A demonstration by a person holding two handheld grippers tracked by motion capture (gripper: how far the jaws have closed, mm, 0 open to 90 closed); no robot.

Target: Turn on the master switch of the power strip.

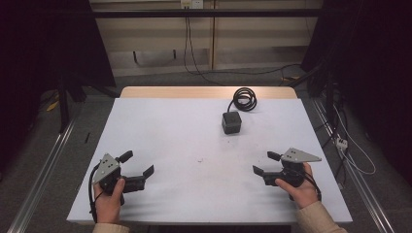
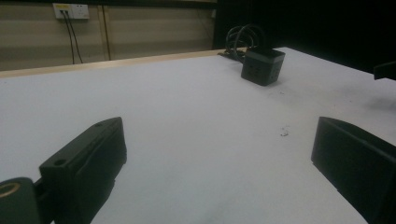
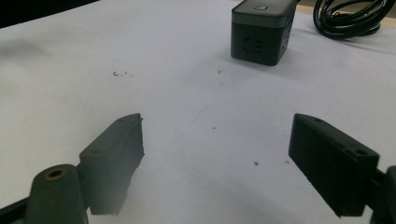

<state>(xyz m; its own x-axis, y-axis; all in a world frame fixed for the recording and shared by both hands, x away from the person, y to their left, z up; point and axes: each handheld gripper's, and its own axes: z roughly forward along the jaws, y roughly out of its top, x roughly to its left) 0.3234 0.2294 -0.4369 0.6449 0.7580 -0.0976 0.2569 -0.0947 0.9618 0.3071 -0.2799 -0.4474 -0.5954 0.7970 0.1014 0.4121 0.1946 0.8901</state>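
My left tool (image 1: 139, 163) and right tool (image 1: 266, 163) both hover with jaws apart, gripping nothing. The dark grey cube-shaped power socket (image 1: 231, 122) sits on the white surface (image 1: 194, 145) ahead of my right tool, its coiled black cable (image 1: 244, 98) just behind it.

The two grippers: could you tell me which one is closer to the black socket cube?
The right gripper, held at the table's right side. The black socket cube sits right of centre toward the far edge, so the left gripper at the near left corner is farther from it.

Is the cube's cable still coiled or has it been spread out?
Coiled. The black cable lies in a tight loop behind the cube socket, at the far edge of the table; both grippers hover apart from it.
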